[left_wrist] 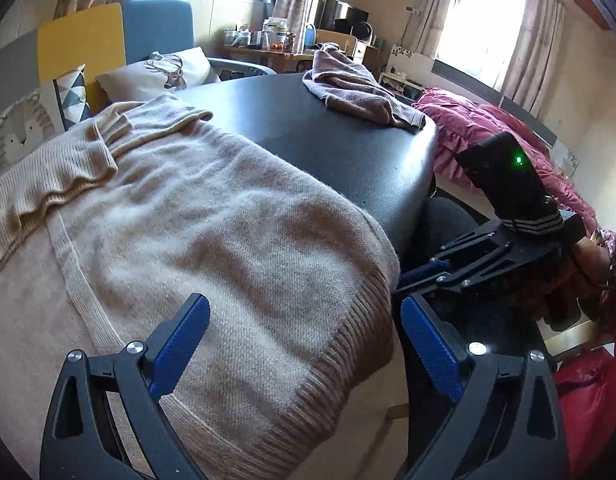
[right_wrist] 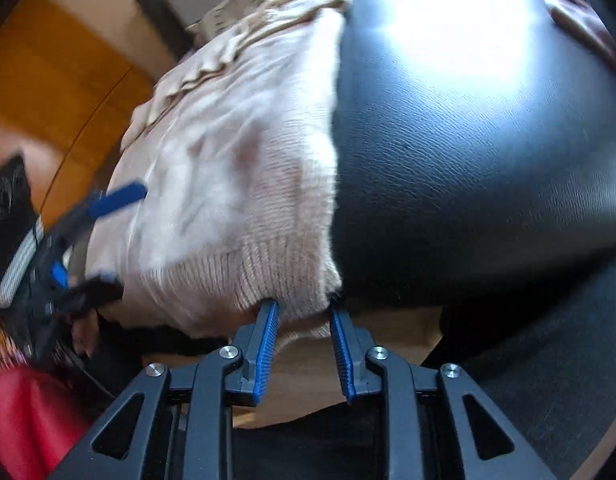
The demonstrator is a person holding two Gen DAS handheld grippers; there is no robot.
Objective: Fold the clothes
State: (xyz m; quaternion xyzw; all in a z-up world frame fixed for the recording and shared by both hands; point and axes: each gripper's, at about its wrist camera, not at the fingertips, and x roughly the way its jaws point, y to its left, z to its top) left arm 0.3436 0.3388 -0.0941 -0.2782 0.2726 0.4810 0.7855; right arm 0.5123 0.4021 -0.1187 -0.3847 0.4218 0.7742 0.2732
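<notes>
Left wrist view: my left gripper (left_wrist: 304,344) hangs above the ribbed hem of the cream sweater (left_wrist: 212,216), its blue fingers (left_wrist: 180,344) spread wide with nothing pinched between them. The sweater lies flat across the near end of the black padded table (left_wrist: 347,140), one sleeve (left_wrist: 60,168) folded back over the chest; the hem corner drapes over the table's edge. At the far end of the table lies a crumpled mauve garment (left_wrist: 359,92), well apart from the sweater. To the right of the table I see my right gripper (left_wrist: 411,276) reaching in at the hem corner, held by a hand (left_wrist: 587,256) in a patterned sleeve. Behind the table stand a cushion with a deer print (left_wrist: 168,70) and a pink quilt (left_wrist: 499,132) on a bed.

Right wrist view (blurred): the right gripper (right_wrist: 304,308) has its blue fingers (right_wrist: 268,344) narrowly parted on either side of the hanging hem corner of the cream sweater (right_wrist: 236,152). The fingertips touch or slip under the knit; the pads do not visibly press it, so I read this claw as narrowly open, with cloth between the jaws. The left gripper (right_wrist: 104,236) appears at the left edge, spread over the sweater. The black padded table (right_wrist: 487,140) fills the right of the view.
</notes>
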